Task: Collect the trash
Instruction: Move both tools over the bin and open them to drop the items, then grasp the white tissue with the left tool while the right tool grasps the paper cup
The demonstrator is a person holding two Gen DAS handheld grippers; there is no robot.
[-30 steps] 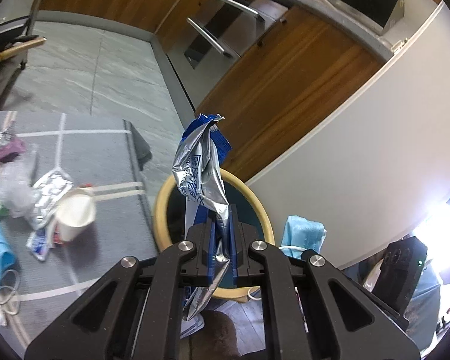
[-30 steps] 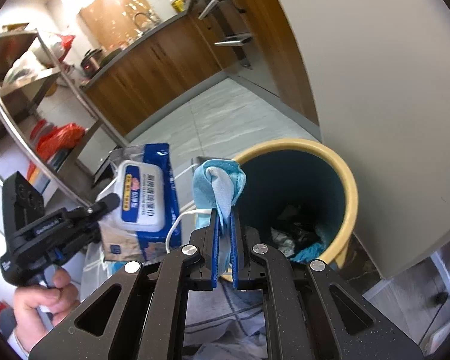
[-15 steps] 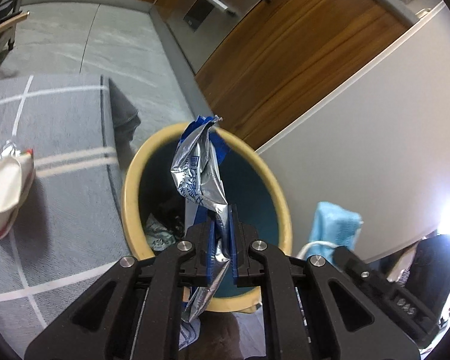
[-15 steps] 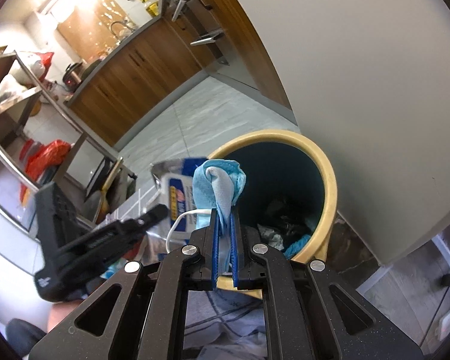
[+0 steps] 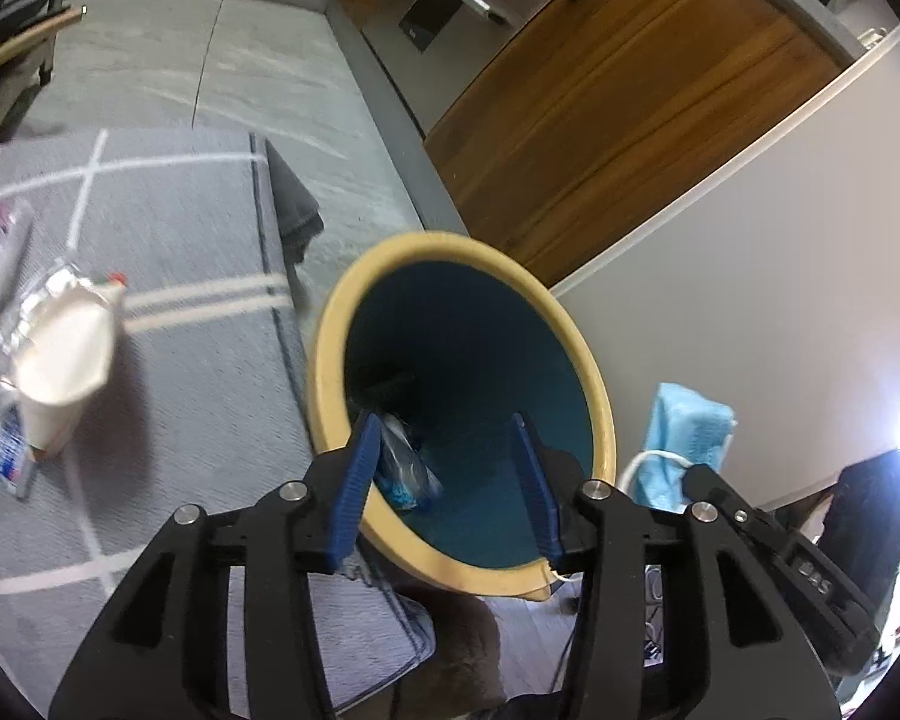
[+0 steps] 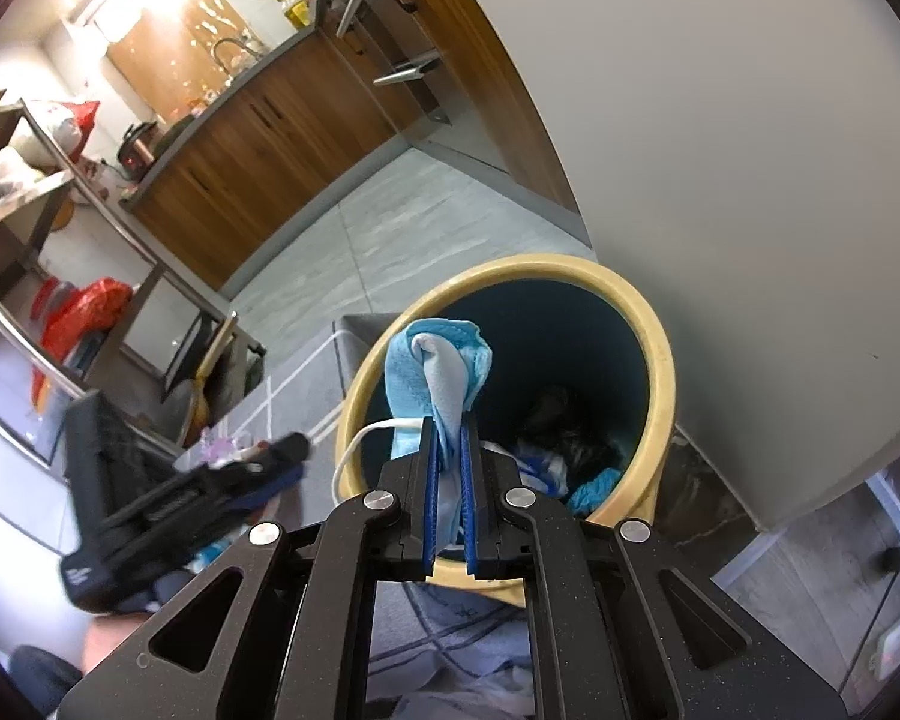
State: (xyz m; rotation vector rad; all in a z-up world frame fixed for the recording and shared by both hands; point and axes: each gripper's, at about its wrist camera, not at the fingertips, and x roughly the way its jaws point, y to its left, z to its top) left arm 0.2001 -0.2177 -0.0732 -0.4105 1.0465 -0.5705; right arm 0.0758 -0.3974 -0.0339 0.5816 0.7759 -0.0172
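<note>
A yellow-rimmed bin with a dark teal inside stands on the floor by a white wall. My left gripper hangs over its near rim, its jaws opening. The silver and blue foil wrapper lies loose inside the bin beside the left pad, with no pad pressing on it. My right gripper is shut on a blue face mask just above the bin's rim; the mask's white ear loop hangs to the left. The blurred left gripper shows at the left of the right wrist view.
A crushed paper cup and small wrappers lie on the grey rug left of the bin. Wooden cabinets and a white wall stand behind it. Other trash sits in the bin. A metal rack stands far left.
The left jaws have parted and the foil wrapper has dropped from them into the bin. The left gripper sank closer to the rim. The right gripper still holds the mask.
</note>
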